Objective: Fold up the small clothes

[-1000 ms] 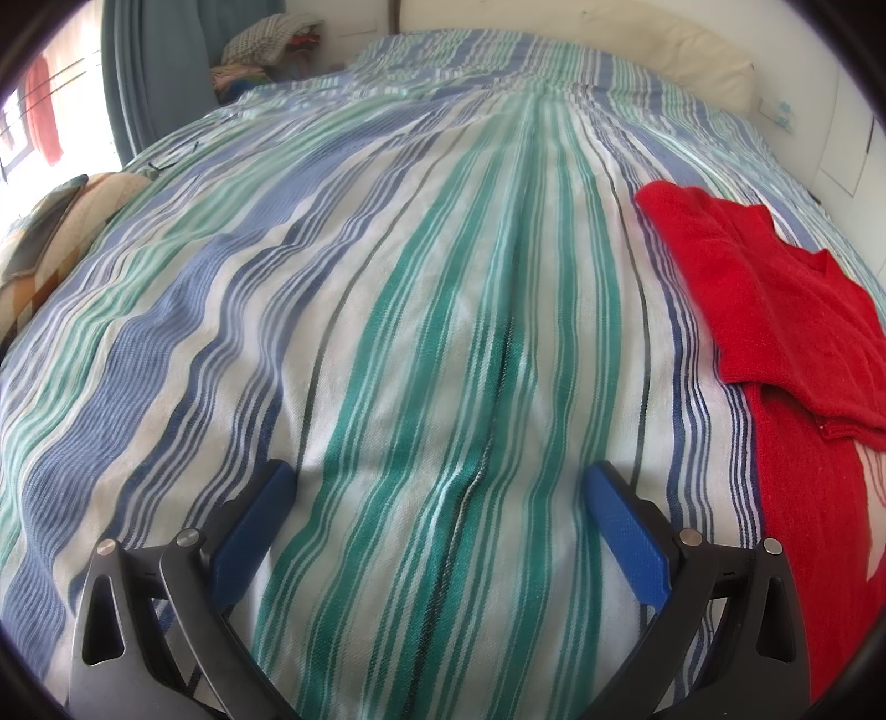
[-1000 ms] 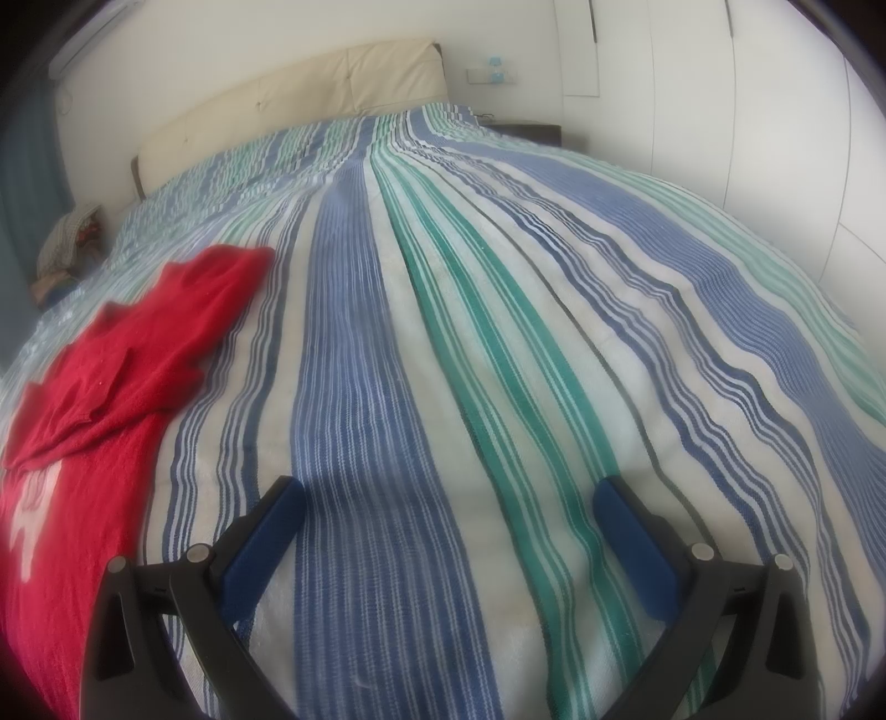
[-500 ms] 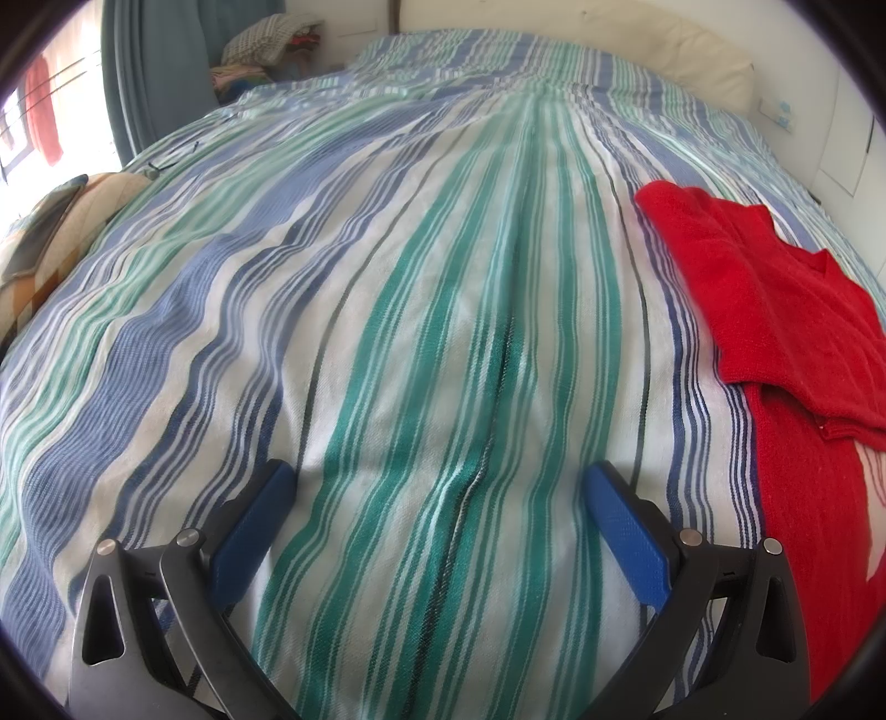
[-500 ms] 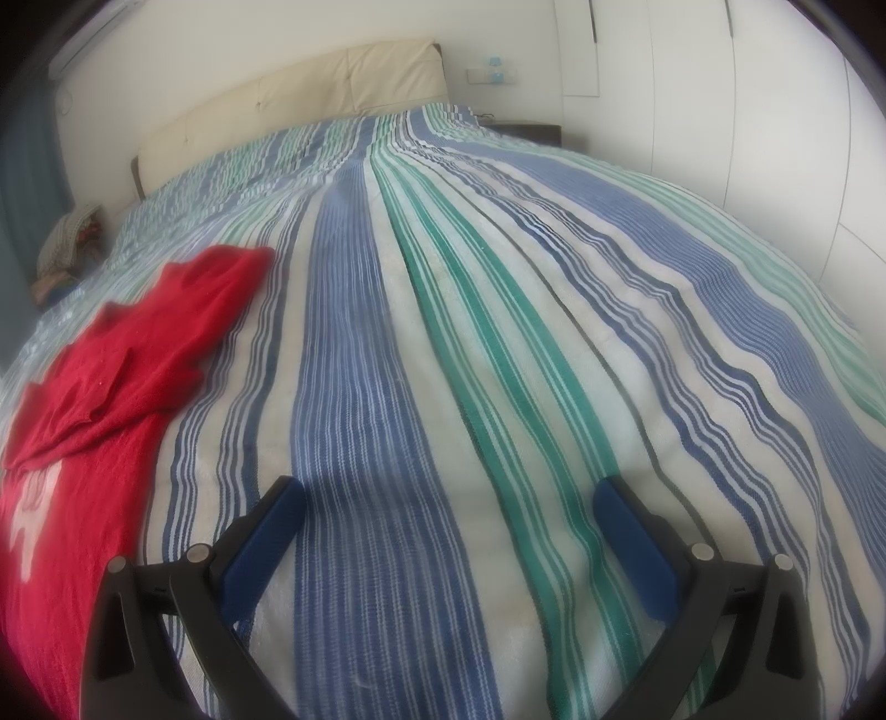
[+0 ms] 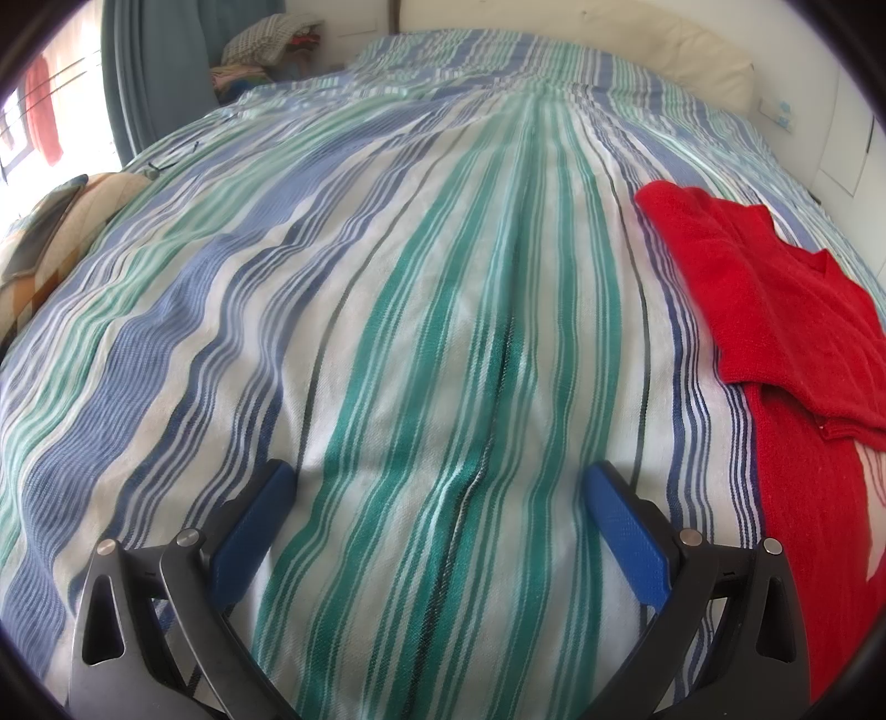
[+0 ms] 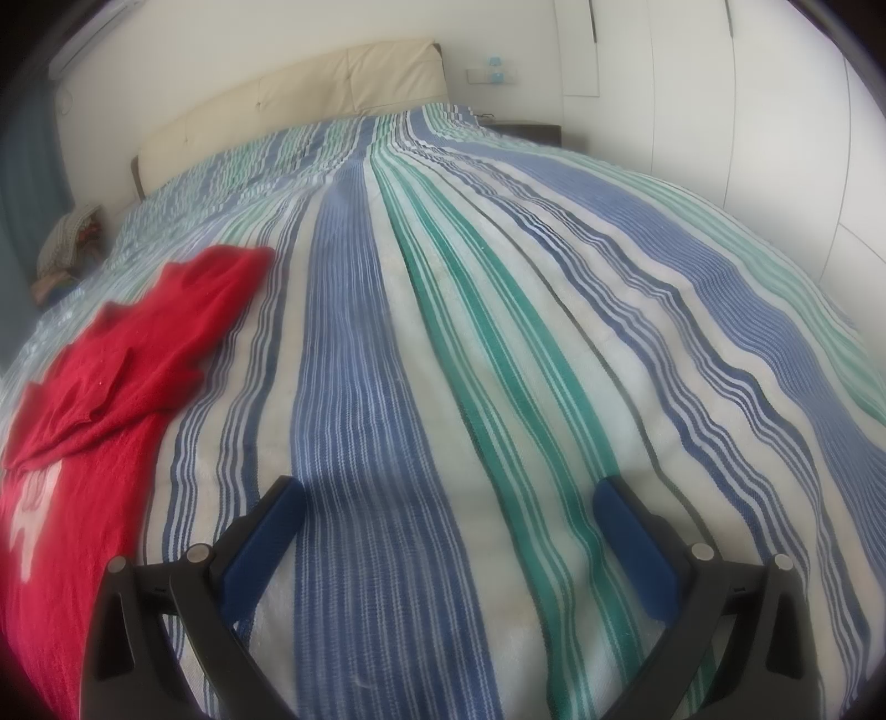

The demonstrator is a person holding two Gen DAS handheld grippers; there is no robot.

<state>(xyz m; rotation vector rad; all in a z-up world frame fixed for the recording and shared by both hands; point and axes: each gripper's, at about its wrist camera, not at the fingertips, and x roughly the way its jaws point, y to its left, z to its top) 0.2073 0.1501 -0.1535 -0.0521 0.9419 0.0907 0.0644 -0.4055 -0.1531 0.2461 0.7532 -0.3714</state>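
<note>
Surface: one bed, covered by one striped bedspread (image 5: 421, 310) in blue, green and white bands running lengthwise away from both claws; the cloth lies mostly flat, with one shallow crease ahead of the left claw.

Room: one cream padded headboard (image 6: 310, 99) at the far end of the bed, white wall panels (image 6: 720, 111) to the right of the right claw, one blue-grey curtain (image 5: 149, 72) far ahead and left of the left claw, one heap of mixed cloth (image 5: 266, 44) beside that curtain.

Garments: one red garment (image 5: 775, 310), with a white print on its near part and a section folded over across its upper part. It lies on the bedspread to the right of the left claw and to the left of the right claw, between the two, touching neither.

Claws: two. Left gripper (image 5: 440, 487), blue pads spread wide, nothing between them, over bare bedspread. Right gripper (image 6: 448, 501), blue pads likewise spread wide and empty, over bare bedspread.
</note>
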